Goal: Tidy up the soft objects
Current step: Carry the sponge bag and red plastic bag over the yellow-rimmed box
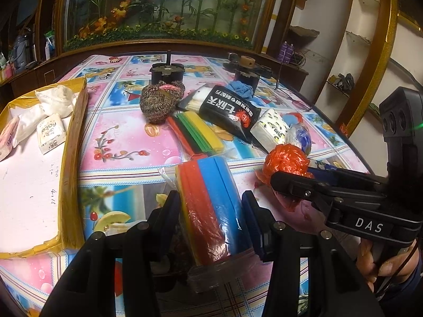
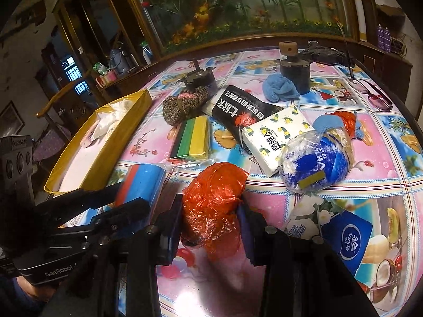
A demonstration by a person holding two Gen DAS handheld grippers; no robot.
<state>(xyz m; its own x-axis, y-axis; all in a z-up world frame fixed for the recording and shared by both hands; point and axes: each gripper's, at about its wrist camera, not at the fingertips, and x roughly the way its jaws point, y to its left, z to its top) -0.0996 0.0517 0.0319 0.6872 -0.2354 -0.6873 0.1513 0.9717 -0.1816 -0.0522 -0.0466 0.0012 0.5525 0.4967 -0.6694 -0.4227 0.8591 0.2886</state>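
Table (image 1: 127, 142) covered with a glossy cartoon-print cloth. At its left edge lies a shallow yellow-taped box (image 1: 76, 137). Mid-table: a brown knitted hat (image 1: 158, 103), a flat pack of coloured sheets (image 1: 198, 132), a black printed pouch (image 1: 224, 108) and a lemon-print tissue pack (image 2: 275, 137). Farther back stand two dark motor-like cylinders (image 1: 167, 71), a blue cloth (image 2: 280, 87) beside one. Spectacles (image 2: 375, 95) lie at the right rim; a blue Vinda tissue pack (image 2: 346, 237) lies nearest.
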